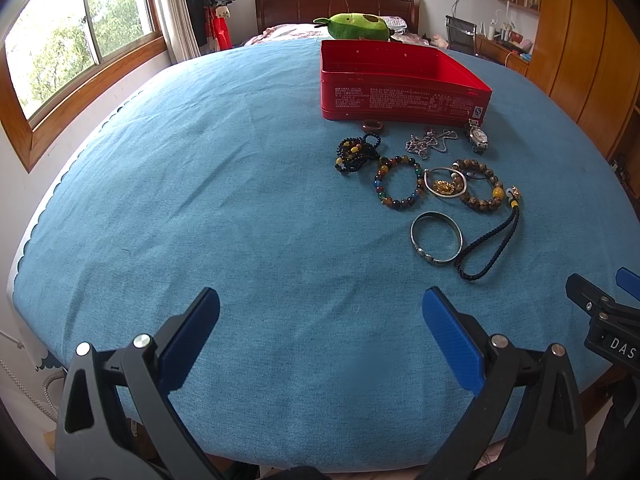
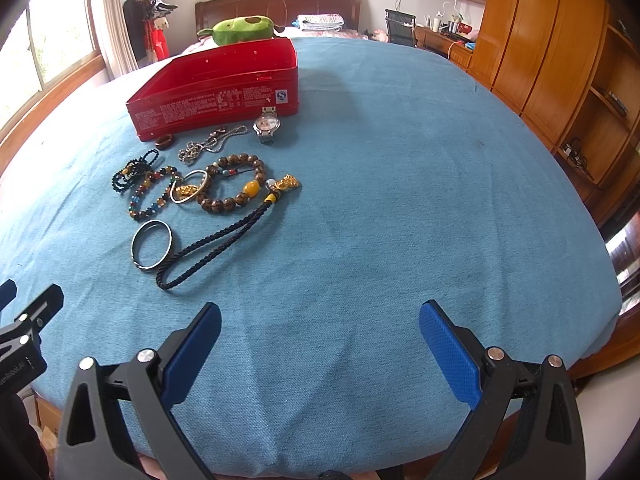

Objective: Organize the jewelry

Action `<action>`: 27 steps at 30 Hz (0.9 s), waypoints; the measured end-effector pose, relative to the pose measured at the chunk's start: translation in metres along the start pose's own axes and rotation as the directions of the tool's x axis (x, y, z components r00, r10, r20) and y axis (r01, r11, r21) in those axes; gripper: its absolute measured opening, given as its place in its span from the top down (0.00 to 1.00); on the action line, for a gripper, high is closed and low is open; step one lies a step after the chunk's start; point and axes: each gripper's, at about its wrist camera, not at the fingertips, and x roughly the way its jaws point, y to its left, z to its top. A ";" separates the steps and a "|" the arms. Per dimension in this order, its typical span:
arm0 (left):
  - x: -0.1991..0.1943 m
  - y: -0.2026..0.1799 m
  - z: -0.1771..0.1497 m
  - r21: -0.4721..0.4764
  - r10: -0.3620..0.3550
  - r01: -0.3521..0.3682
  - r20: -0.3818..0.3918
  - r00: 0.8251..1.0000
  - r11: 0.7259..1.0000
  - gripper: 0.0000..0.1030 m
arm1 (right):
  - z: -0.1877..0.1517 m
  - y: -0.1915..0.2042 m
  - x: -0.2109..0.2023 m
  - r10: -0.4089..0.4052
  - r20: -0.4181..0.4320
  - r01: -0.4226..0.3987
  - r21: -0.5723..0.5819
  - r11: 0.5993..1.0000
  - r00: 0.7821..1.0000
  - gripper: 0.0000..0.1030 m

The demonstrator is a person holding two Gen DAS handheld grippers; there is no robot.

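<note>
An open red tin box (image 1: 400, 96) (image 2: 216, 100) stands on the blue tablecloth with nothing visible inside. In front of it lie a watch (image 1: 478, 138) (image 2: 267, 125), a silver chain (image 1: 430, 142) (image 2: 210, 144), a brown ring (image 1: 373, 125) (image 2: 165, 142), dark and coloured bead bracelets (image 1: 398, 186) (image 2: 150, 196), a brown bead bracelet (image 1: 478, 184) (image 2: 234, 184), a silver bangle (image 1: 436, 238) (image 2: 152, 244) and a black cord with a gold charm (image 1: 490, 246) (image 2: 224, 248). My left gripper (image 1: 320, 320) is open near the front edge, left of the jewelry. My right gripper (image 2: 320, 332) is open, to its right.
The blue tablecloth (image 1: 200, 200) (image 2: 420, 180) covers a round table. Behind it stand a bed with a green plush toy (image 1: 354, 26) (image 2: 244, 28), windows at the left and wooden cabinets (image 2: 560, 60) at the right. The other gripper shows at each view's edge.
</note>
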 end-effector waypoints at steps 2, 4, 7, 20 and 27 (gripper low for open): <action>0.000 0.000 0.000 -0.001 0.000 0.000 0.000 1.000 1.000 0.03 | 0.000 0.000 0.000 -0.001 0.001 0.001 -0.001 1.000 1.000 0.03; 0.000 0.000 0.000 -0.001 0.001 -0.001 0.001 1.000 1.000 0.03 | 0.000 0.000 -0.001 0.000 0.000 0.000 0.000 1.000 1.000 0.03; 0.000 0.000 0.000 0.000 0.000 0.000 -0.001 1.000 1.000 0.03 | 0.000 0.000 0.000 0.000 0.000 0.000 0.000 1.000 1.000 0.03; 0.000 0.000 0.000 0.000 0.001 -0.001 0.000 1.000 1.000 0.03 | 0.000 0.000 0.000 0.001 -0.002 -0.001 0.000 1.000 1.000 0.03; 0.003 0.000 0.001 0.000 0.000 0.000 -0.001 1.000 1.000 0.03 | -0.001 0.003 0.001 0.002 -0.002 -0.002 0.000 1.000 1.000 0.03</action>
